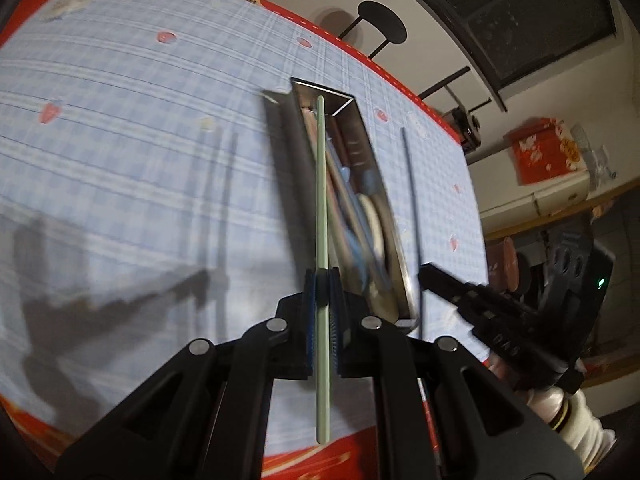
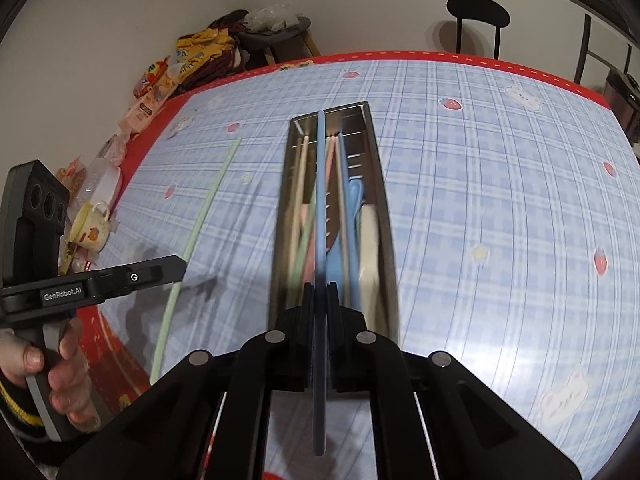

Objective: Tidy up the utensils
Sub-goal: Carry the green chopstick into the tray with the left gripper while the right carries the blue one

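Note:
A long steel tray point(image 1: 360, 132) point(image 2: 376, 160) lies on the blue checked tablecloth and holds several chopsticks and spoons in pastel colours. In the left wrist view my left gripper point(image 1: 321, 280) is shut on a pale green chopstick point(image 1: 321, 180), which hangs over the tray's left side and runs along its length. In the right wrist view my right gripper point(image 2: 320, 292) is shut on a blue chopstick point(image 2: 321, 200) held over the middle of the tray. Each view also shows the other gripper beside the tray: the right gripper point(image 1: 426, 274) and the left gripper point(image 2: 178, 266), which carries the green chopstick point(image 2: 200, 232).
The tablecloth point(image 2: 500, 200) has a red border. A yellow cup point(image 2: 90, 230), a plastic container and snack bags point(image 2: 160, 80) crowd the left edge. A black chair point(image 2: 478, 12) stands behind the far edge. A person's hand point(image 2: 60, 368) grips the left handle.

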A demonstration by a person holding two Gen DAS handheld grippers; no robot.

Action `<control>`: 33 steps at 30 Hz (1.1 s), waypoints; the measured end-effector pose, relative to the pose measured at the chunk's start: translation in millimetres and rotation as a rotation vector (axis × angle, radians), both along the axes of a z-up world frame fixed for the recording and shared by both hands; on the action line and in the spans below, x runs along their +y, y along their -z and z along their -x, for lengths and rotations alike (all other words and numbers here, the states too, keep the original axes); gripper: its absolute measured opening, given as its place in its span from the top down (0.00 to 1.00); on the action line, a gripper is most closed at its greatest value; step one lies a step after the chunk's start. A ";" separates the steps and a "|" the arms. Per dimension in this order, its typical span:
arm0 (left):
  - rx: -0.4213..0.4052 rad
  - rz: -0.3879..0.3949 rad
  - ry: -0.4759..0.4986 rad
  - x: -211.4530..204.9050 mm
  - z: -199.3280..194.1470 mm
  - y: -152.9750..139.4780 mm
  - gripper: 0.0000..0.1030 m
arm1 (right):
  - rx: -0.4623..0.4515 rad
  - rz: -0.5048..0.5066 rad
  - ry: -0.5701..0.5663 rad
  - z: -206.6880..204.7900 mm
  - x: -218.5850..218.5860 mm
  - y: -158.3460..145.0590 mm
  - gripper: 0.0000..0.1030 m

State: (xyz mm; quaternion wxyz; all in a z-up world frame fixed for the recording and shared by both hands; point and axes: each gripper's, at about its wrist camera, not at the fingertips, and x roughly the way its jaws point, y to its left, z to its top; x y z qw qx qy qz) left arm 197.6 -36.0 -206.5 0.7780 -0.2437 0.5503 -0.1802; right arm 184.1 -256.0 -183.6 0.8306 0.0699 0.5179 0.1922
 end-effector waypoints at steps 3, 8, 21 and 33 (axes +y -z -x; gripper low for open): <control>0.007 0.033 -0.034 -10.5 -16.4 6.1 0.90 | 0.020 0.000 0.001 -16.3 0.3 5.1 0.94; 0.052 0.080 -0.068 -27.6 -39.6 17.1 0.90 | 0.036 0.013 -0.013 -32.7 5.7 9.2 0.94; 0.127 0.091 -0.097 -45.9 -66.2 43.6 0.90 | 0.074 0.053 -0.013 -58.2 9.2 26.7 0.94; 0.119 0.081 -0.078 -43.0 -76.6 39.0 0.78 | 0.077 0.075 -0.007 -68.4 13.4 25.1 0.93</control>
